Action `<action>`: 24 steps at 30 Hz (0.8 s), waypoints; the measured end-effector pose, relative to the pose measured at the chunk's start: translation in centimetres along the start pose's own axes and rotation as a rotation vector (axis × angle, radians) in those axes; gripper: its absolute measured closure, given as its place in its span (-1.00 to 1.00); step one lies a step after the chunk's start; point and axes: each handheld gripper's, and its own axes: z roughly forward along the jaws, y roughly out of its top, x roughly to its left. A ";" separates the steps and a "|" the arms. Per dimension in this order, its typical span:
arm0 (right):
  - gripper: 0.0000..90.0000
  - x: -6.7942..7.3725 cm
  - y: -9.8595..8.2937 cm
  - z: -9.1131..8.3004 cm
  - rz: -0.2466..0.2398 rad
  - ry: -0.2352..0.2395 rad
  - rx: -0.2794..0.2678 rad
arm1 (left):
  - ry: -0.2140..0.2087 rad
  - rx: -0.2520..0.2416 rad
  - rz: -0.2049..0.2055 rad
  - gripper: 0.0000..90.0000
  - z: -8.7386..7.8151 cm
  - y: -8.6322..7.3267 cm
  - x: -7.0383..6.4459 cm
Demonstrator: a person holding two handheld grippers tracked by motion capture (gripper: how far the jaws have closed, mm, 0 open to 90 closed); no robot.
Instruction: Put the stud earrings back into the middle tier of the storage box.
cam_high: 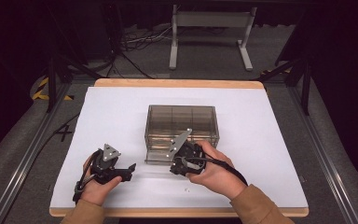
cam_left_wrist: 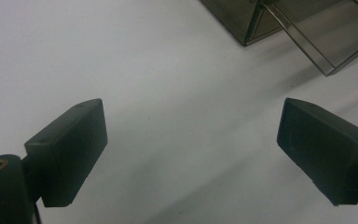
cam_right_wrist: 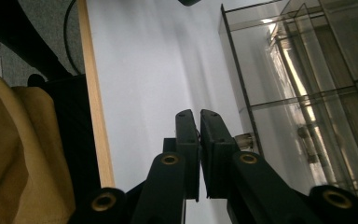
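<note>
A smoky see-through drawer box (cam_high: 182,123) stands in the middle of the white mat (cam_high: 112,112). My right gripper (cam_high: 174,167) lies at the box's front edge and points left, its jaws shut with nothing seen between them. In the right gripper view the right gripper (cam_right_wrist: 199,114) lies alongside the box (cam_right_wrist: 307,88), close to a small pale knob (cam_right_wrist: 244,138). My left gripper (cam_high: 129,170) rests on the mat to the left of the box and stands wide open. In the left gripper view the left gripper (cam_left_wrist: 191,140) holds nothing, and a drawer (cam_left_wrist: 326,42) sticks out of the box (cam_left_wrist: 242,18).
The mat covers a wooden table whose front edge (cam_high: 177,212) runs just past the person's wrists. Bare mat lies to the left, right and behind the box. Beyond the table, a white frame (cam_high: 209,32) and cables lie on the dark floor.
</note>
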 end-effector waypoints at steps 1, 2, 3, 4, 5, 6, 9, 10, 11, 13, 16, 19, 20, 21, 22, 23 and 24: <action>0.93 -0.2 0.0 0.0 -0.002 -0.007 -0.008 | 0.000 0.000 -0.001 -0.79 0.0 0.0 0.0; 0.93 -0.2 0.0 -0.1 0.007 -0.009 -0.006 | 0.000 0.000 -0.001 -0.79 0.0 0.0 0.0; 0.93 -0.3 0.0 -0.1 0.012 -0.013 -0.005 | -0.001 0.001 -0.001 -0.79 0.0 0.0 0.0; 0.93 -0.5 0.0 -0.1 0.024 -0.012 -0.009 | -0.001 0.001 -0.001 -0.79 0.0 0.0 0.0; 0.93 -0.5 0.0 -0.1 0.036 -0.012 -0.006 | -0.001 0.001 -0.001 -0.79 0.0 0.0 0.0; 0.93 -0.6 0.0 -0.2 0.044 -0.015 -0.007 | 0.001 -0.001 -0.002 -0.79 0.0 0.0 0.0; 0.93 -0.8 0.0 -0.2 0.049 -0.018 -0.011 | 0.001 -0.001 -0.001 -0.79 0.0 0.0 0.0; 0.93 -0.8 0.1 -0.3 0.055 -0.019 -0.011 | 0.001 -0.001 -0.001 -0.79 0.0 0.0 0.0; 0.93 -1.0 0.1 -0.4 0.063 -0.025 -0.011 | 0.001 -0.001 -0.001 -0.79 0.0 0.0 0.0; 0.93 -1.2 0.1 -0.4 0.067 -0.025 -0.016 | -0.001 0.002 -0.001 -0.79 0.0 0.0 0.0; 0.93 -1.5 0.1 -0.5 0.077 -0.032 -0.017 | 0.000 -0.001 -0.001 -0.79 0.0 0.0 0.0; 0.93 -1.8 0.2 -0.6 0.082 -0.043 -0.014 | 0.000 0.001 -0.001 -0.79 0.0 0.0 0.0; 0.93 -1.8 0.2 -0.6 0.082 -0.043 -0.014 | 0.000 0.001 -0.001 -0.79 0.0 0.0 0.0; 0.93 -2.0 0.2 -0.6 0.088 -0.049 -0.007 | -0.001 0.001 0.000 -0.79 0.0 0.0 0.0; 0.93 -2.1 0.3 -0.7 0.089 -0.050 -0.009 | -0.003 0.004 0.000 -0.79 0.0 0.0 0.0; 0.93 -2.2 0.3 -0.8 0.094 -0.052 -0.009 | -0.003 0.005 0.001 -0.79 0.0 0.0 0.0; 0.93 -2.3 0.4 -0.8 0.097 -0.055 -0.007 | -0.003 0.005 0.000 -0.79 0.0 0.0 0.0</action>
